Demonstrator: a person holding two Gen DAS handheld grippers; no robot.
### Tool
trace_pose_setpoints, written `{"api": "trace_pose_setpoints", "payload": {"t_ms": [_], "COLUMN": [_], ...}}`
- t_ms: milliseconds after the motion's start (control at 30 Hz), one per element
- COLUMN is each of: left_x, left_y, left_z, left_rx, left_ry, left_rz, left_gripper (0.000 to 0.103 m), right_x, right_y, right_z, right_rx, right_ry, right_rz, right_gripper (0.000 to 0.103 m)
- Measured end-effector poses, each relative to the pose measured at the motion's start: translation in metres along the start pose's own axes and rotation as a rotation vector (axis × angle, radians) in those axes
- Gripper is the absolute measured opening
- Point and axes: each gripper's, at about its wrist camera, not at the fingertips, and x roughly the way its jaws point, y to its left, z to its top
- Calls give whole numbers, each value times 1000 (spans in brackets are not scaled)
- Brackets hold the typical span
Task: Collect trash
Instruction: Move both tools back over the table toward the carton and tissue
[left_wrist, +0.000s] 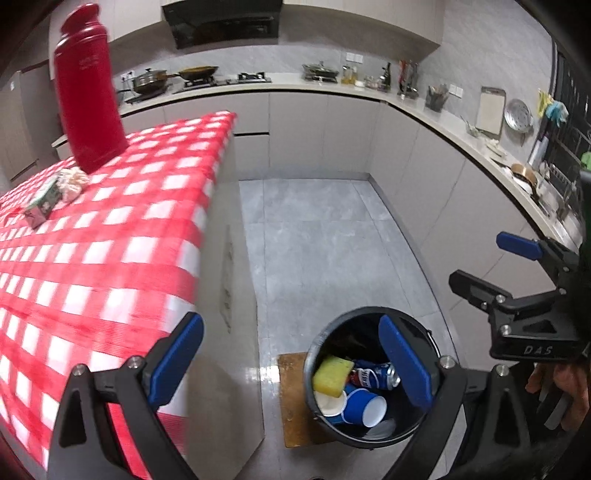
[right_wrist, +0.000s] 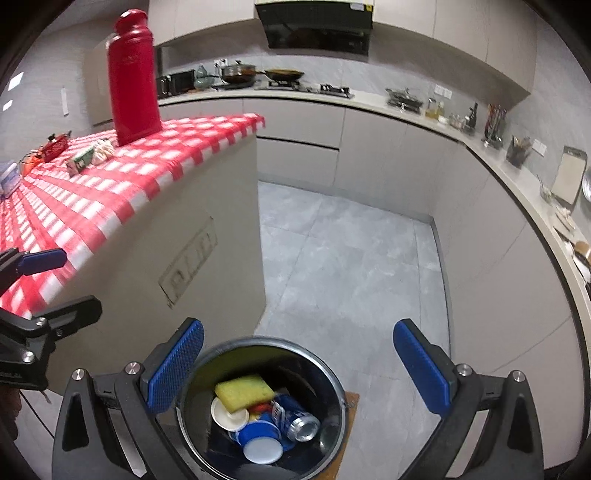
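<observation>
In round black bin (right_wrist: 334, 373) — spongy yellow block (right_wrist: 243, 392) | crushed metal can (right_wrist: 301, 426)

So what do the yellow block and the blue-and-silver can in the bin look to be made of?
The yellow block looks like foam sponge: matte, porous, soft-edged. The can seems to be thin metal, likely aluminium: its silver end glints and its printed side is glossy. Both lie in the bin.

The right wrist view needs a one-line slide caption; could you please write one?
Open right hand-held gripper above the black bin holding a yellow sponge, cups and a can.
</observation>
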Motion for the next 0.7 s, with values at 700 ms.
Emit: {"api": "trace_pose_setpoints", "payload": {"t_ms": [700], "left_x": [-24], "left_y": [300], "left_z": [43], "left_rx": [-234], "left_ry": [-102], "left_rz": [241], "left_gripper": [90], "right_x": [69], "right_y": [228], "right_z": [166], "right_rx": [-112], "right_ry": [-40], "right_rz": [251], "right_gripper": [103]}}
